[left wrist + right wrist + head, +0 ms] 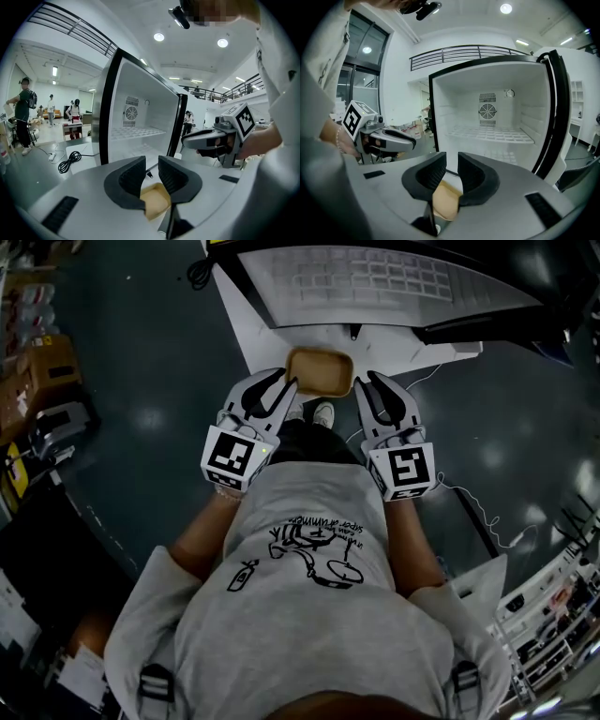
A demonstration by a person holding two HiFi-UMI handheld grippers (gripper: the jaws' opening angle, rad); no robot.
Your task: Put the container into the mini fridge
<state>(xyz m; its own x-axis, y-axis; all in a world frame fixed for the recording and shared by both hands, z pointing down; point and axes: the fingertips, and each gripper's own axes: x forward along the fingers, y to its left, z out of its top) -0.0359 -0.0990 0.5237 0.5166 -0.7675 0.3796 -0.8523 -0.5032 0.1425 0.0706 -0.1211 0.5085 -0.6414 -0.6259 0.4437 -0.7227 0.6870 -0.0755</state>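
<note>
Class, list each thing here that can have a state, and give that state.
Mini fridge: door open.
Container: empty, lidless, not yet put inside.
Left gripper: jaws apart, gripping nothing.
Right gripper: jaws apart, gripping nothing.

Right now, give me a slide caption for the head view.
Left gripper and right gripper, jaws open, flank the tan container before the open mini fridge.

Container [320, 372]: tan. Mini fridge [515, 117]: white interior, black frame. Left gripper [287, 386], right gripper [364, 382]: white, black jaws, black-and-white markers.
</note>
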